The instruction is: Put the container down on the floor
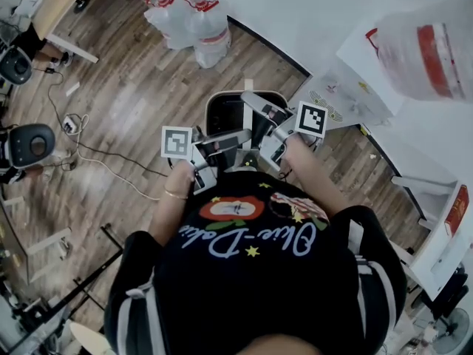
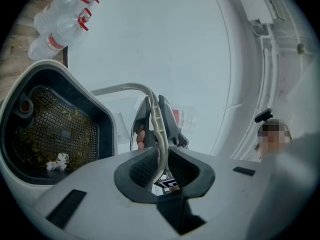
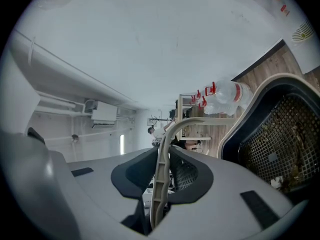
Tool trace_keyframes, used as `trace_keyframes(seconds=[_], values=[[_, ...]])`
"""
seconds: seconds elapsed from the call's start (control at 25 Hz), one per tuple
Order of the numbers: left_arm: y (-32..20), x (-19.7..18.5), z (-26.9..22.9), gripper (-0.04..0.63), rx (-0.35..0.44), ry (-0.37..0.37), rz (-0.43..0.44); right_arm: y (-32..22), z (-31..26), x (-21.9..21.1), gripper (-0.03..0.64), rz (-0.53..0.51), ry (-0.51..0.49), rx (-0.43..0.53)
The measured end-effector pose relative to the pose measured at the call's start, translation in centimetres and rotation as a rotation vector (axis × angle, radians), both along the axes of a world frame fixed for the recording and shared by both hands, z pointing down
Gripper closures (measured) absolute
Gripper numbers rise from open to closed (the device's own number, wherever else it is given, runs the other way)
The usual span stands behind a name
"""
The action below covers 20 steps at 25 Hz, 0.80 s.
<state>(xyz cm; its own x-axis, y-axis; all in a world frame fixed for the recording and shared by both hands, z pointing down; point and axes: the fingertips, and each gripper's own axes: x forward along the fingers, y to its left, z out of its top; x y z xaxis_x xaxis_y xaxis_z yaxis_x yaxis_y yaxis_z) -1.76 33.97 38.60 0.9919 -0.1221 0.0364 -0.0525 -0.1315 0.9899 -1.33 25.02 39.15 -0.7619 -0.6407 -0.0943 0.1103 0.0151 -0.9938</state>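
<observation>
While I carry: container (image 1: 210, 109) hangs by its handle (image 2: 120, 88) over wooden floor (image 1: 140, 87).
Left gripper (image 2: 161, 154): clenched on handle.
Right gripper (image 3: 162, 161): clenched there too, sharing weight.

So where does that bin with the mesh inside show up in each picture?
Head view: the container is near the centre of the picture.
Left gripper view: the container fills the lower left, mouth toward the camera.
Right gripper view: it sits at the right edge.
Shared landmark: the red-handled water bottles, top in the head view, upper left in the left gripper view, right of centre in the right gripper view.
</observation>
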Motion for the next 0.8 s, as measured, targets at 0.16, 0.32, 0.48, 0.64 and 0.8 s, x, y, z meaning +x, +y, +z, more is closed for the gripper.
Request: trace_keyframes(seconds=[0.16, 0.32, 0.48, 0.64, 0.8], values=[[-0.1, -0.1, 0.1, 0.54, 0.005, 0.005, 0.007, -0.1, 0.1, 0.1, 0.551, 0.014, 0.017, 0.0], [-0.2, 0.0, 0.1, 0.54, 0.008, 0.031, 0.028, -0.2, 0.1, 0.3, 0.551, 0.035, 0.029, 0.006], [0.0, -0.1, 0.4, 0.54, 0.013, 0.05, 0.061, 0.1, 0.1, 0.7, 0.551, 0.071, 0.041, 0.011], [-1.0, -0.1, 1.3, 0.54, 0.031, 0.057, 0.101, -0.7, 0.7, 1.4, 0.552, 0.11, 0.034, 0.014], [-8.3, 0.3, 2.0, 0.54, -0.021, 0.039, 0.136, -7.7, 1.7, 2.5, 0.553, 0.146, 0.031, -0.059]])
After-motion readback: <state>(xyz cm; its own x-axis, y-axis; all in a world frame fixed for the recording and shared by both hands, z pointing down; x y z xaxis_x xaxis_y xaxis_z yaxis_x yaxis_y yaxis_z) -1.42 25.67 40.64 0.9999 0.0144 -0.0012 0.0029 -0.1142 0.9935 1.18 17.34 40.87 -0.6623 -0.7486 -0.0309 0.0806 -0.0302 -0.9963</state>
